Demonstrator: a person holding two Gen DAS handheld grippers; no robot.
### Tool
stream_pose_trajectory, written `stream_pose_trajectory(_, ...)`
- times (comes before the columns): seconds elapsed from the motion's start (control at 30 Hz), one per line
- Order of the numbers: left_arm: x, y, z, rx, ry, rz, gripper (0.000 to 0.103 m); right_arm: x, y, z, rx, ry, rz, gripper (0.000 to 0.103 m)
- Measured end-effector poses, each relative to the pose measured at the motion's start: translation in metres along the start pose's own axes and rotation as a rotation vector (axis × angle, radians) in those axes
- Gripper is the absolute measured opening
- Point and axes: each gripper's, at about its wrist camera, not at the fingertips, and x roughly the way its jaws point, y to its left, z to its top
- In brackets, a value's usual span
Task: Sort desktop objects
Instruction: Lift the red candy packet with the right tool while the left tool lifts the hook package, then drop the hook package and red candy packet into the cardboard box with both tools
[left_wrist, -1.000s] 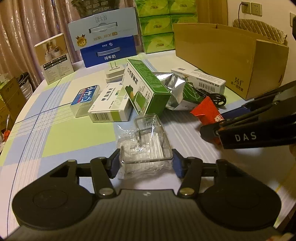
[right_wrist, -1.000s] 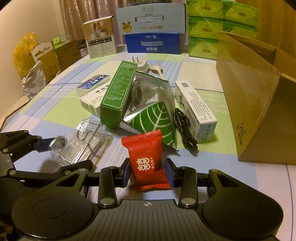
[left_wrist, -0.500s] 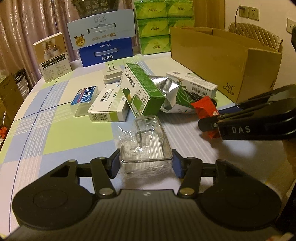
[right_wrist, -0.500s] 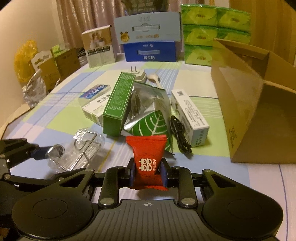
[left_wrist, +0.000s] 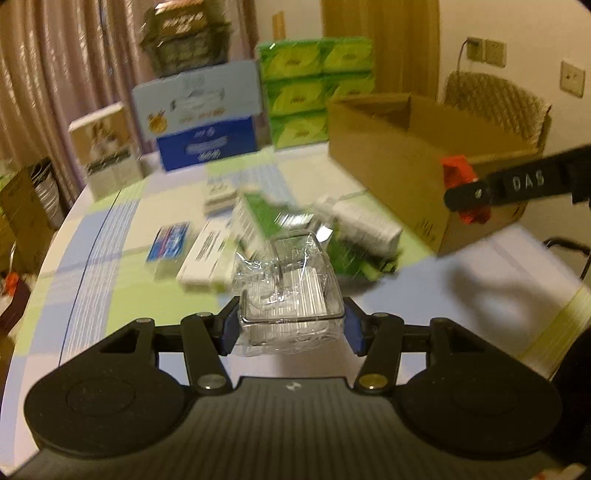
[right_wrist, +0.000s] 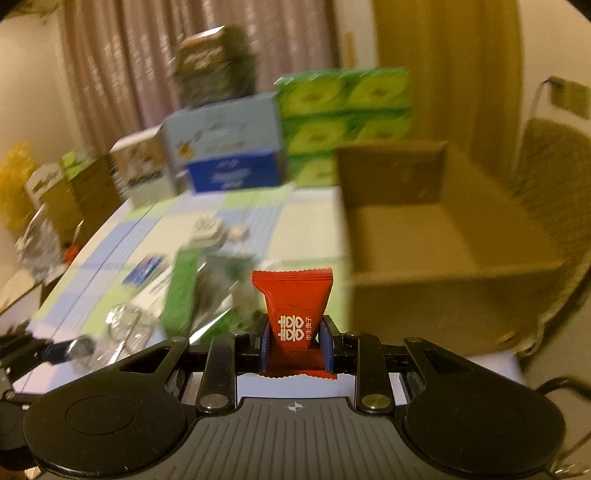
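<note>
The right tongs (right_wrist: 293, 341) are pinched narrow on a red candy packet (right_wrist: 291, 306), which stands upright between the blue pads at the lower centre of the right wrist view. Only its lower half is gripped. The open cardboard box (right_wrist: 443, 236) fills the right of that frame, its near rim just beyond the packet, and from the left wrist view the packet (left_wrist: 458, 173) shows at the upper right, level with the box's rim (left_wrist: 369, 99).

The left tongs (left_wrist: 291, 321) are closed on a clear plastic tray in crinkled wrap (left_wrist: 288, 291), held at the centre of the frame above the checked desk (left_wrist: 110, 258). The other boxes and the foil pouch lie behind it in the middle of the picture, too blurred to read.

Risks, as I judge them:
- The packet is slick and soft — with so little of it between the pads it could slide out before it is over the box and fall on the desk outside the near wall.
- Released too early or too low, it could hit the rim and bounce back.
- The tray's grip bears partly on loose film, so the film may shift and the tray tilt or drop.
- Both views are smeared, which suggests quick motion — a fast swing raises each of these chances, and the two tools sit near each other on the box side.
</note>
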Motion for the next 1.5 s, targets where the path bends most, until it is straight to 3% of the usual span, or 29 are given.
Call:
stream_pose_trajectory(0.27,0.013,-0.064,0.085,0.066,-0.102,-0.129,0.051,-0.004,-0.072,0.048,0.005,-0.003,-0.081,0.024)
stream_pose_trajectory(0.53,0.064,-0.122,0.141,0.098,-0.139,-0.225,0.051,0.014,-0.129,0.061,0.059,0.009,-0.111,0.024)
stream_pose_trajectory(1.03,0.119,-0.143,0.160,0.117,-0.093,-0.274,0.055,0.039,-0.150,0.059,0.105,0.032,-0.104,0.024)
stream_pose_trajectory(1.33,0.091,-0.117,0.148,0.080,-0.163,-0.228,0.058,0.044,-0.146,0.060,0.112,0.033,-0.086,0.025)
stream_pose_trajectory(1.37,0.087,-0.114,0.146,0.075,-0.165,-0.222,0.058,0.045,-0.145,0.061,0.118,0.031,-0.082,0.026)
stream_pose_trajectory(1.43,0.080,-0.106,0.142,0.062,-0.170,-0.208,0.058,0.045,-0.144,0.063,0.130,0.022,-0.078,0.046)
stream_pose_trajectory(1.5,0.071,-0.099,0.136,0.054,-0.175,-0.196,0.058,0.042,-0.142,0.064,0.135,0.001,-0.075,0.059)
